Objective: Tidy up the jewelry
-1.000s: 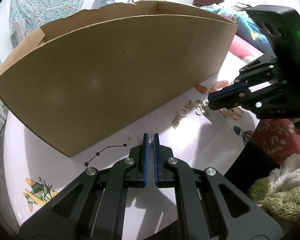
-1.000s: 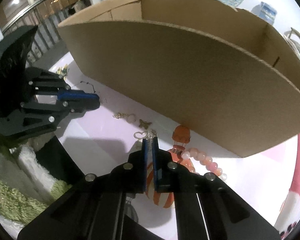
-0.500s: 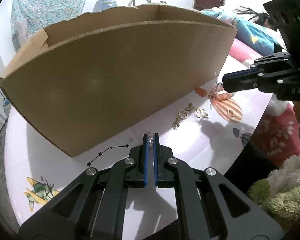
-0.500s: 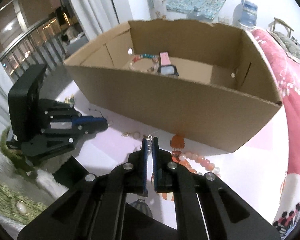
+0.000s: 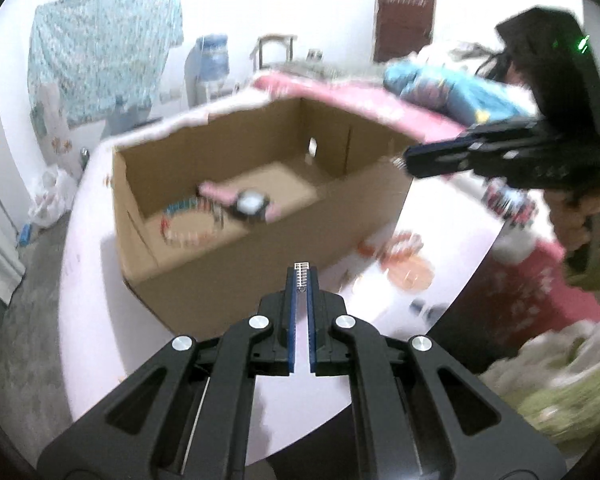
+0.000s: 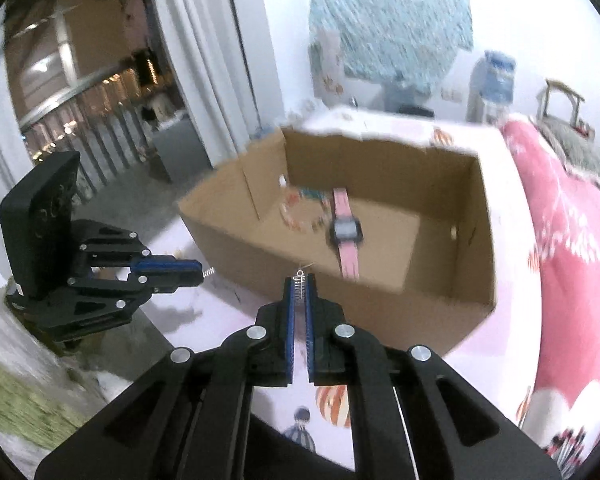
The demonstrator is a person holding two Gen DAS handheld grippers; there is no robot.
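My left gripper (image 5: 301,282) is shut on a small silver ladder-shaped earring (image 5: 301,273) that sticks out past its blue pads. My right gripper (image 6: 300,287) is shut on a matching silver earring (image 6: 300,275) with a hook on top. Both hang just in front of the open cardboard box (image 5: 260,268) (image 6: 240,248), above its rim. Inside the box lie a pink watch (image 5: 252,202) (image 6: 345,232) and a beaded bracelet (image 5: 184,222) (image 6: 300,208). Each wrist view shows the other gripper: the right gripper (image 5: 410,164) at upper right, the left gripper (image 6: 198,273) at left.
The box stands on a white table (image 5: 100,320) with balloon prints. Blurred peach beads (image 5: 404,246) and other small pieces lie on the table right of the box. Pink bedding (image 6: 560,260) lies to the right, and a green fluffy cover (image 5: 560,380) is at the near edge.
Both grippers have risen from low in front of the box wall to above its rim, so the box's inside now shows. Each has kept its earring.
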